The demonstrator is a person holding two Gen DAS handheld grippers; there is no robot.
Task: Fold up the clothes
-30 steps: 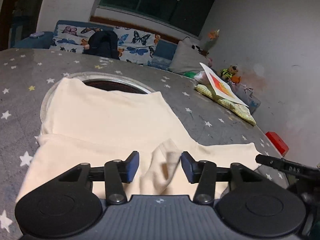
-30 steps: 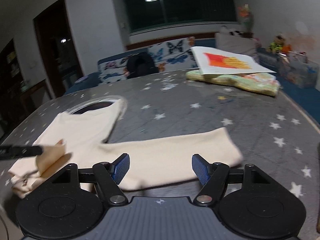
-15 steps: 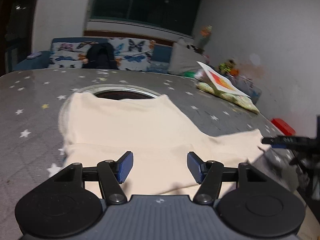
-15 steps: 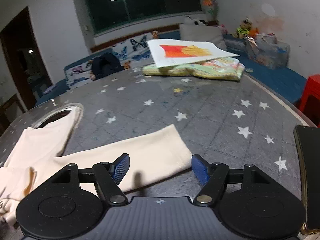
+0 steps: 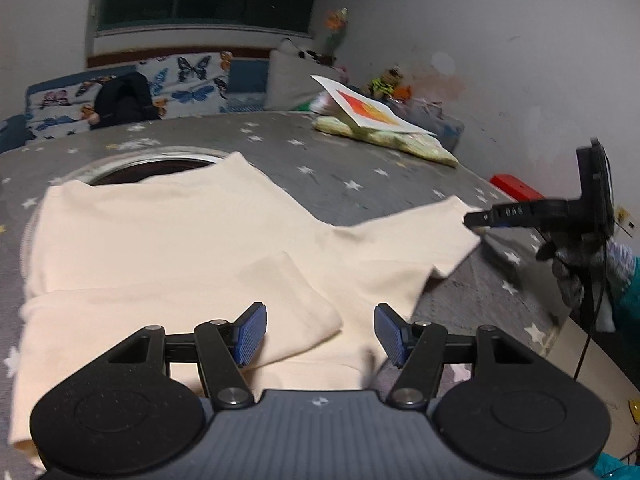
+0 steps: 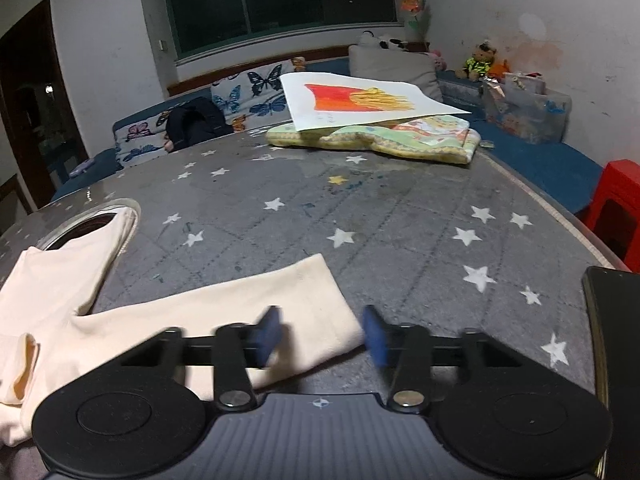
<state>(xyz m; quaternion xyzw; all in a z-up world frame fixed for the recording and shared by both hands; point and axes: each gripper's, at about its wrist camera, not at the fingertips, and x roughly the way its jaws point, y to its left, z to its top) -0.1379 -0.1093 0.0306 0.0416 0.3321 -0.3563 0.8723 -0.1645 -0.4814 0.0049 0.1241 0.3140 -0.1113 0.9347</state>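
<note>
A cream long-sleeved top (image 5: 160,232) lies flat on the grey star-patterned table (image 5: 360,176). One sleeve is folded across its body (image 5: 288,292). My left gripper (image 5: 320,334) hovers open just above that folded sleeve, holding nothing. The other sleeve (image 6: 240,308) stretches out to the right. My right gripper (image 6: 320,336) straddles its cuff, and its blurred fingers (image 6: 268,336) stand partly drawn in with a gap still between them. Seen from the left wrist, the right gripper (image 5: 480,220) is side-on at the cuff's end, held by a gloved hand (image 5: 572,264).
A round ringed opening (image 5: 152,164) in the table sits under the top's far edge. A folded quilt (image 6: 420,140) with a drawing sheet (image 6: 360,96) on it lies at the far right. A dark flat device (image 6: 612,320) and a red stool (image 6: 616,208) are at the right edge.
The left gripper let go of the folded sleeve, opened wider and backed off. The right gripper moved over to the outstretched sleeve's cuff and its fingers have drawn closer together.
</note>
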